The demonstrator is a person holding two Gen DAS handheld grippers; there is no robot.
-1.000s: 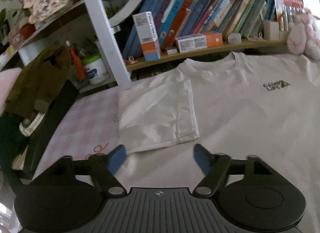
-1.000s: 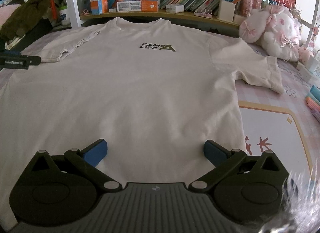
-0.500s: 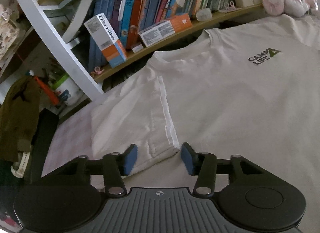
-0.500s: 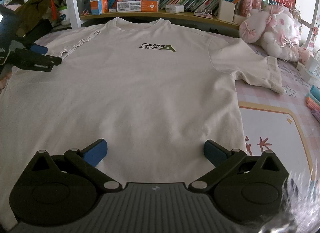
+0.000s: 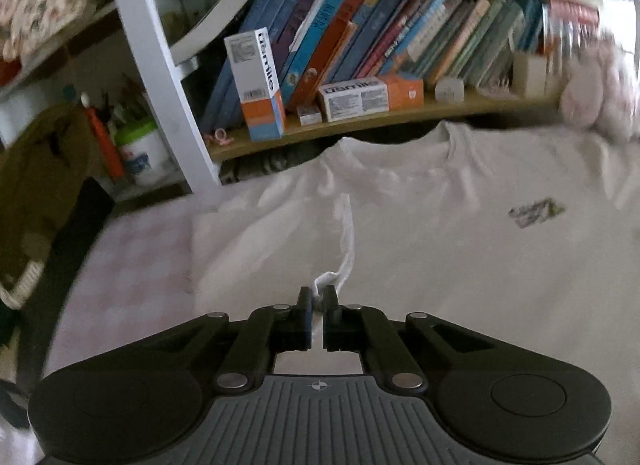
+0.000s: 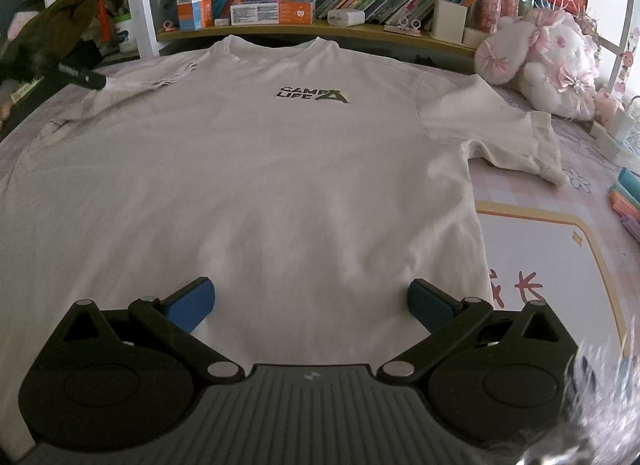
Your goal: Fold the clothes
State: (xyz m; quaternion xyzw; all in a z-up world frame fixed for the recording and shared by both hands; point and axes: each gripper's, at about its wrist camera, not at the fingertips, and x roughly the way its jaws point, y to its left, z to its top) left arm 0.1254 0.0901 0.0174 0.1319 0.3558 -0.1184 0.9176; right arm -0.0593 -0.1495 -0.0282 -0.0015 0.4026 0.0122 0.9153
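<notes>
Only left wrist view shows sleeve hem (image 5: 345,265) pinched, jaws closed.

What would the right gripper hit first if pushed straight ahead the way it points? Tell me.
Most likely the cream cotton T-shirt spread on the table. The right gripper has its fingers wide open with nothing between them and angles down at the shirt's lower body. Only fabric lies ahead, though depth is hard to judge.

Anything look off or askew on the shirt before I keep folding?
Only the sleeves differ. The left gripper is shut on the left sleeve hem, and that shoulder is rumpled. The right sleeve lies spread flat. Otherwise the T-shirt lies flat; nothing is torn or spilled.
</notes>
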